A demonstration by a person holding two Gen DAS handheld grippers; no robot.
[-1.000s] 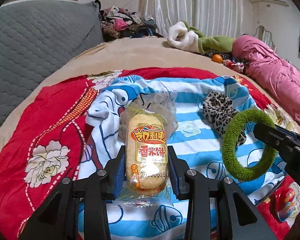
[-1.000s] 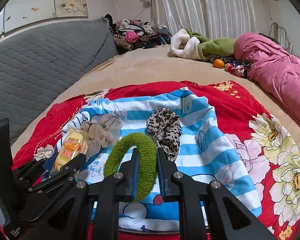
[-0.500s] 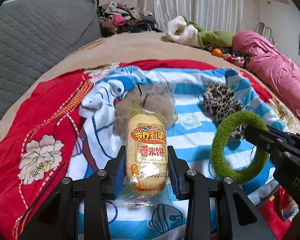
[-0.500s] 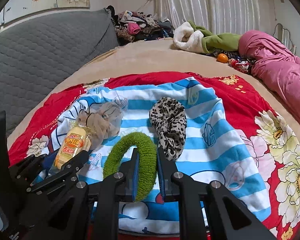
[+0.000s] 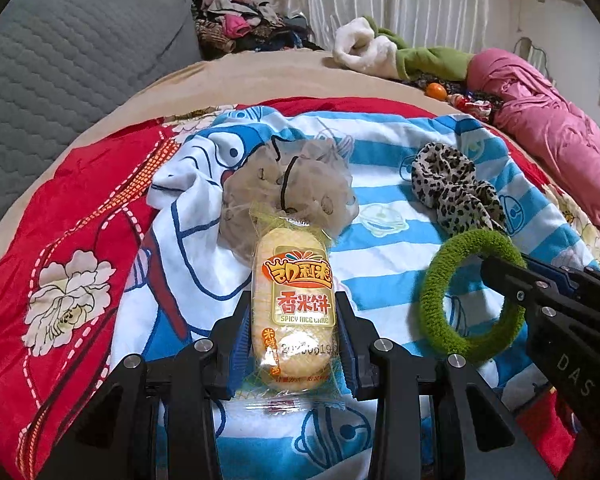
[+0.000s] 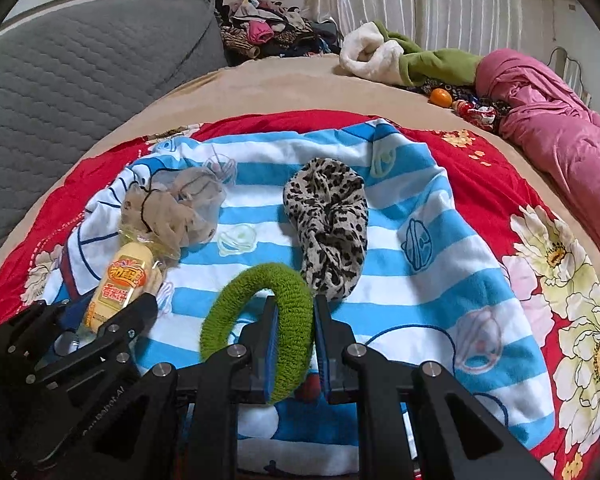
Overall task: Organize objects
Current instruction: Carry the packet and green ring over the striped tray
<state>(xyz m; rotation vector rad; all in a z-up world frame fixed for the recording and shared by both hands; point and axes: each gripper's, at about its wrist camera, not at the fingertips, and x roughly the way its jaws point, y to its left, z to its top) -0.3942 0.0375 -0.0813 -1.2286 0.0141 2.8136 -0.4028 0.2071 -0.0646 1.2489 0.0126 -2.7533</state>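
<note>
Green scrunchie (image 6: pixel 260 320) lower, nearer blanket (image 6: pixel 420 280), rice cake (image 5: pixel 294 316) unmoved

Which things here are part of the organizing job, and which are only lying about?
Job: rice cake, green ring, leopard scrunchie, beige scrunchie, striped cloth.
Lying about: pink blanket, orange, clothes pile, grey headboard.

Bed (image 6: pixel 284 84) carries a red floral quilt (image 6: pixel 480 152), a pink blanket (image 6: pixel 552 128).

Snack packet (image 5: pixel 293 312): "SPICY RICE CAKE", Chinese characters, partly legible printed digits. Right gripper (image 5: pixel 496 276) body: "DAS".
</note>
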